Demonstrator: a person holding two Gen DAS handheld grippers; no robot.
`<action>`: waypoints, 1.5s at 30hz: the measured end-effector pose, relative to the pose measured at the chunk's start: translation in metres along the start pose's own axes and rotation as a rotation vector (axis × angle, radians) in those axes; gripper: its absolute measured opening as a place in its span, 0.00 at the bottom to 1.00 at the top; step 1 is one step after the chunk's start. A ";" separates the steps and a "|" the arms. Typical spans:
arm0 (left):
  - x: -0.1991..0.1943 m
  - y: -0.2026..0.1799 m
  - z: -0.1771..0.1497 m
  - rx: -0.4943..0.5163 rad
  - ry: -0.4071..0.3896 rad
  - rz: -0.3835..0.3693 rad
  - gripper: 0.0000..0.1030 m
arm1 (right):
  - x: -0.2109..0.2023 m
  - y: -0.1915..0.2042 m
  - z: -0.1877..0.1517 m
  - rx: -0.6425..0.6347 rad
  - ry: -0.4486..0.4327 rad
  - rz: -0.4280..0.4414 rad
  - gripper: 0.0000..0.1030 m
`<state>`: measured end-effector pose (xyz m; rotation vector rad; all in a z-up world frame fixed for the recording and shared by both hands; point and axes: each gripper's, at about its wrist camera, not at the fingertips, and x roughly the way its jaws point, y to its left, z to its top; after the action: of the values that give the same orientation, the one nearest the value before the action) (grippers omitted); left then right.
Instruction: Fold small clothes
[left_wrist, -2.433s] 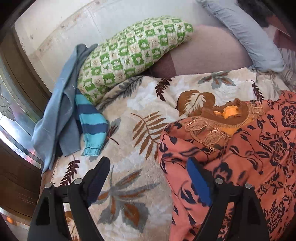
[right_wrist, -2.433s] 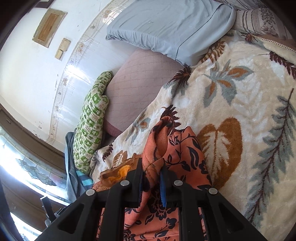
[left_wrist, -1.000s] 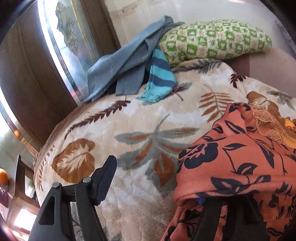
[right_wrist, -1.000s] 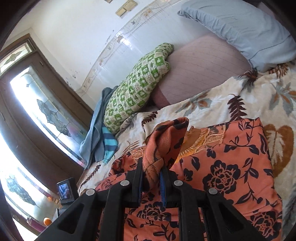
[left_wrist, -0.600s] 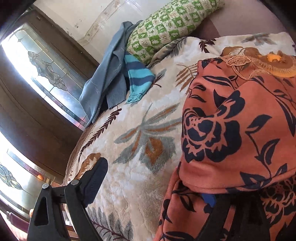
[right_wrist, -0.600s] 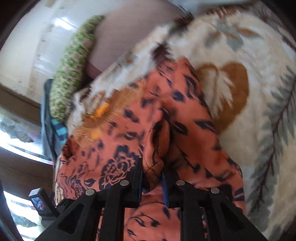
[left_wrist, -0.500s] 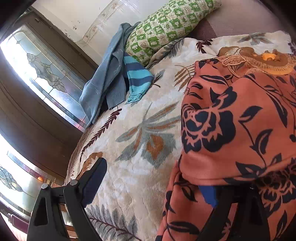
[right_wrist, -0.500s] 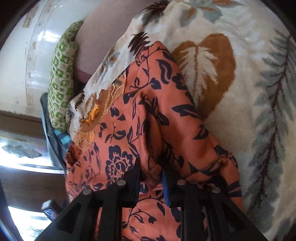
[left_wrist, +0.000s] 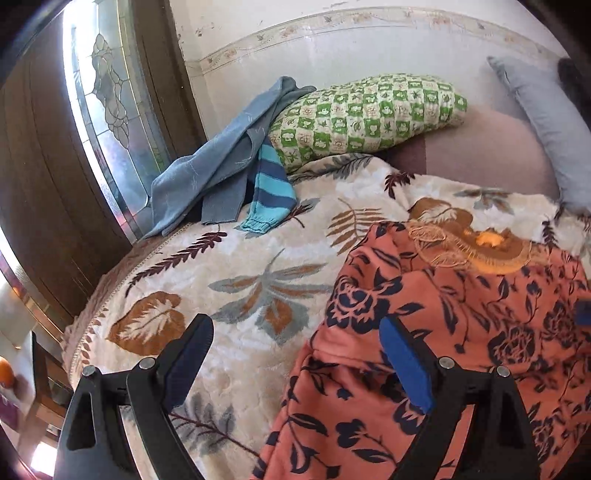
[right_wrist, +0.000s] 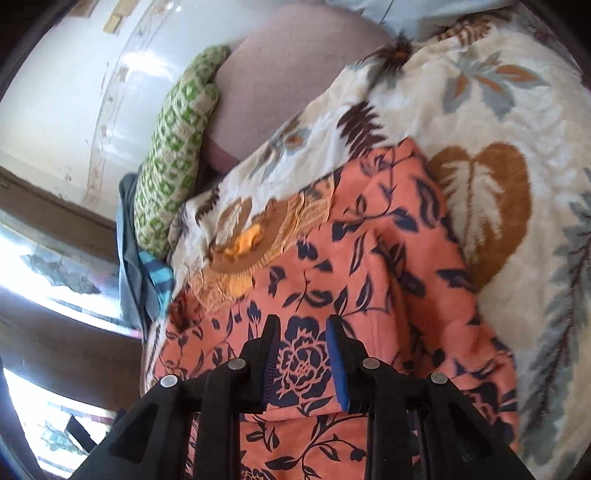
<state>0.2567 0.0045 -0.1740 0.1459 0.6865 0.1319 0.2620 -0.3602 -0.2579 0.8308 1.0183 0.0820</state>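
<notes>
On the bed, just short of the green checked pillow (left_wrist: 365, 110), the orange floral garment (left_wrist: 461, 332) lay spread over the leaf-print blanket (left_wrist: 240, 280), its embroidered neckline (left_wrist: 476, 243) pointing toward that pillow and its long axis running from the pillow end back toward the person. A layer was already doubled over itself, with the fold edge crossing near the tools.

So the bit that mattered: the garment sat off to the right of the left tool (left_wrist: 295, 354), away from the window side of the pillow. Its right finger (left_wrist: 402, 365) was over the cloth and the other finger was out over bare blanket, spread wide, gripping nothing. The right tool (right_wrist: 303, 350) was directly above the folded layer, jaws parted a modest way around a printed flower, nothing pinched. If you ask me, the right one was nearer for whatever smoothing or next fold came up, since the left only overlapped the garment's near edge.

Compared with half a second earlier, the right tool had let go of the bunched fabric it had clamped, and the cloth that had draped over the left tool's right finger had dropped flat. A blue sweater and striped sleeve (left_wrist: 269, 192) were heaped against the pillow, well apart from the action.
</notes>
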 end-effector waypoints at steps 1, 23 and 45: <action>0.009 -0.007 0.001 0.004 0.015 0.003 0.91 | 0.016 0.001 -0.002 -0.002 0.069 -0.041 0.27; 0.093 -0.013 -0.035 -0.190 0.302 -0.082 1.00 | 0.166 0.238 -0.001 -0.459 0.203 0.147 0.74; 0.093 -0.010 -0.034 -0.171 0.305 -0.118 1.00 | 0.265 0.284 0.062 -0.331 0.217 0.025 0.06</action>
<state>0.3069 0.0132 -0.2591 -0.0810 0.9816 0.0998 0.5427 -0.0847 -0.2489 0.5391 1.1598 0.3592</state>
